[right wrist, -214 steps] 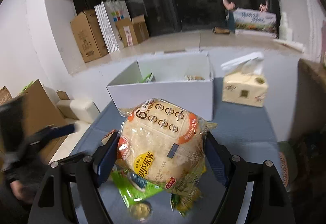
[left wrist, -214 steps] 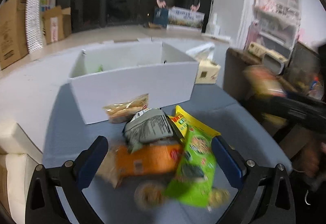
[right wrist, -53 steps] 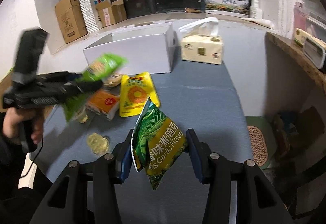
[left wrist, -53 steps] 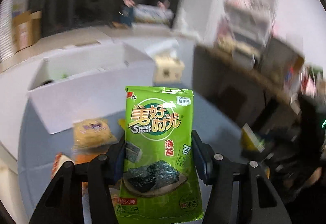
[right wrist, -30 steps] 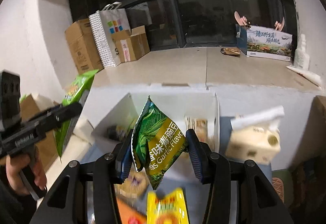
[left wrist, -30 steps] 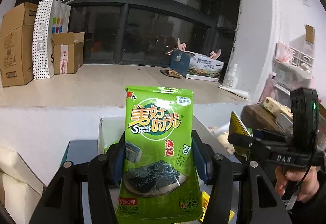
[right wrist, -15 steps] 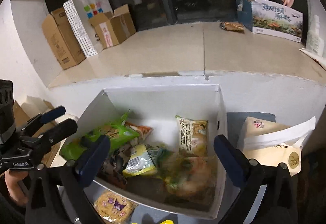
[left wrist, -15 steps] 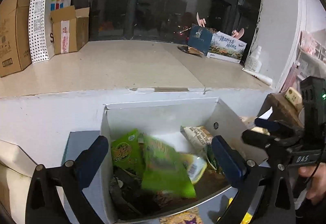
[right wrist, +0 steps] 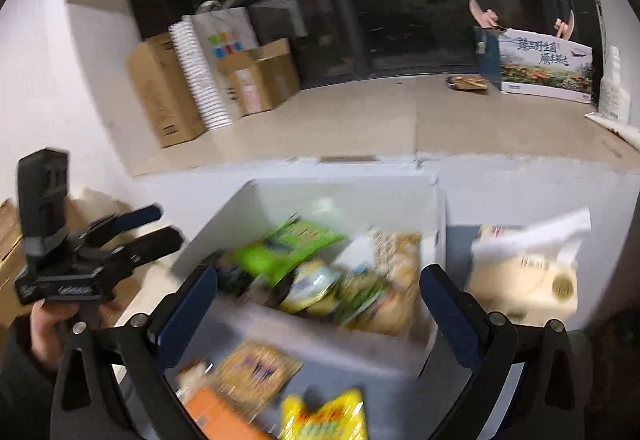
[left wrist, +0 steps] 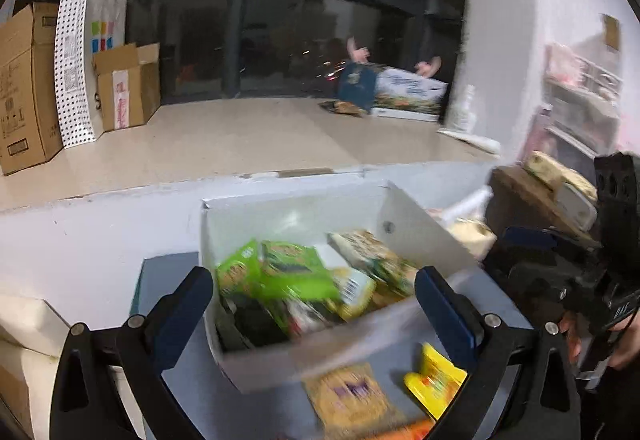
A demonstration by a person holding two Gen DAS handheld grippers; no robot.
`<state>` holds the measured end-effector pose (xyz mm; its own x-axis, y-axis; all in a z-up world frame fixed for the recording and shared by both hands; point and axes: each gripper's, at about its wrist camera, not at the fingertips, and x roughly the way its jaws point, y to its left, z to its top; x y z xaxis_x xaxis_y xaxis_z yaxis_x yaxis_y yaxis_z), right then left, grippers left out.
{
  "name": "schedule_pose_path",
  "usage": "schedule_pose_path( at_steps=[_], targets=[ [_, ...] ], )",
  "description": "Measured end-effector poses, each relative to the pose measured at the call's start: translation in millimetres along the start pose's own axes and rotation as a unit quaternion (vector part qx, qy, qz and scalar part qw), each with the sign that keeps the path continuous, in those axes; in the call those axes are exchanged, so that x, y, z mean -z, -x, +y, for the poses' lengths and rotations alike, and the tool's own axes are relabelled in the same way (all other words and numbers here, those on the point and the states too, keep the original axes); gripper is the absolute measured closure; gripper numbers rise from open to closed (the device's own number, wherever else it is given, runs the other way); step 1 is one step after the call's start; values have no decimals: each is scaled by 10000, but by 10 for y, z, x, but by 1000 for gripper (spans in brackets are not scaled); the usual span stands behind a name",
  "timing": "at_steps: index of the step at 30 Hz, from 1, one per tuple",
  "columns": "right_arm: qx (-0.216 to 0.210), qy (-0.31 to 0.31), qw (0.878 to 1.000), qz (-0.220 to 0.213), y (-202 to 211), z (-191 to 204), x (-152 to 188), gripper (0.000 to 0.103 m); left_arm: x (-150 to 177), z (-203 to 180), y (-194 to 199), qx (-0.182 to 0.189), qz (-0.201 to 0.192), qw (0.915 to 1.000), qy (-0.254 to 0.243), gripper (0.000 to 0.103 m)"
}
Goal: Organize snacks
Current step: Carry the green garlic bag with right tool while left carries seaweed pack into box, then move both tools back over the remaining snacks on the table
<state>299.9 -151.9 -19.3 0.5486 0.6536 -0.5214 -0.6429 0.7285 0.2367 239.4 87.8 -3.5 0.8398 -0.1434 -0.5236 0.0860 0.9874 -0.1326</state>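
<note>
A white box (left wrist: 288, 360) holds several snack packs, among them the green seaweed pack (left wrist: 294, 276); it also shows in the right wrist view (right wrist: 340, 356) with the green pack (right wrist: 280, 252) inside. My left gripper (left wrist: 314, 314) is open and empty above the box's near wall. My right gripper (right wrist: 318, 314) is open and empty over the box. On the blue mat before the box lie a tan cracker pack (left wrist: 348, 396), a yellow pack (left wrist: 434, 384) and an orange pack (right wrist: 220, 420). The frames are blurred.
A tissue box (right wrist: 528, 276) stands right of the white box. Cardboard boxes (right wrist: 168, 104) and a dotted paper bag (left wrist: 76, 64) stand on the far ledge. A printed carton (right wrist: 536, 64) sits at the back right.
Both grippers have pulled back and down from the box, so the loose packs on the mat come into view. Both stay open and empty; the dropped packs lie in the box.
</note>
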Motion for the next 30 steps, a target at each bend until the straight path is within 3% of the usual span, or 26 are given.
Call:
schedule_pose_path(
  at_steps=[7,10,16,23,30],
  targets=[
    [-349,-164,9993,-9,543,244,811,0,626,-308,621,207,-121,9997,-65,0],
    [-317,-148,9993,91,712,307,1137,0,915,-425,824,244,-94,9996,-58,0],
    [-155,32,9996,233,858,405,1480,0,1349,-652,1202,298,-15,9996,-30,0],
    [96,272,9977,615,539,428,1544,0,1595,-858,1500,205,-8,9996,-214,0],
    [440,416,9923,1081,-121,324,1416,0,1694,-941,1575,305,70,9990,-308,0]
  ],
)
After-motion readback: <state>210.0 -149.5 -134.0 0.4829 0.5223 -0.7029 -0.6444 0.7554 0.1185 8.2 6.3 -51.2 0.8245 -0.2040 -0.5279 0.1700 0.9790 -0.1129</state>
